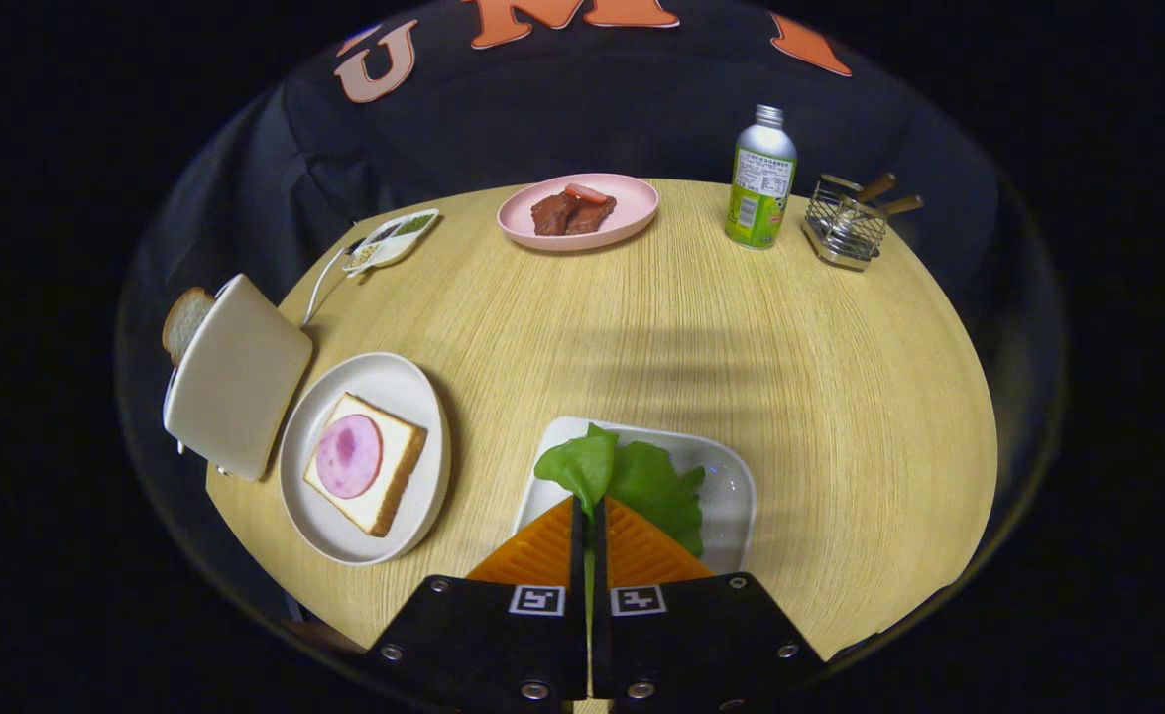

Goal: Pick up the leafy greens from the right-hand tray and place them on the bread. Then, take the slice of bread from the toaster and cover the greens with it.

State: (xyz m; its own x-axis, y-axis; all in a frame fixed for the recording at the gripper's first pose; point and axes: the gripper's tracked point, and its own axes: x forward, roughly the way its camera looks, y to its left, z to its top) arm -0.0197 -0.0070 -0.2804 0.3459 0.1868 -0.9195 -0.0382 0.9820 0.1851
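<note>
Over the right-hand tray (731, 476), the hand-held gripper (589, 511) is closed almost flat on the leafy greens (641, 481), pinching one leaf edge while the rest lies in the tray. Such a thin hold could slip, or the leaf could tear or flop loose on the way across. The bread (369, 464), topped with a pink meat slice (349, 455), sits on the white plate (423, 397) to the left, just beside the toaster (240, 377) on the surface (741, 337), which a wide swing might clip.

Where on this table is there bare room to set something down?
Bare wood runs between the pink plate and greens tray, and right of the tray. Crowded: toaster against bread plate. The tongs pinch the greens.
</note>
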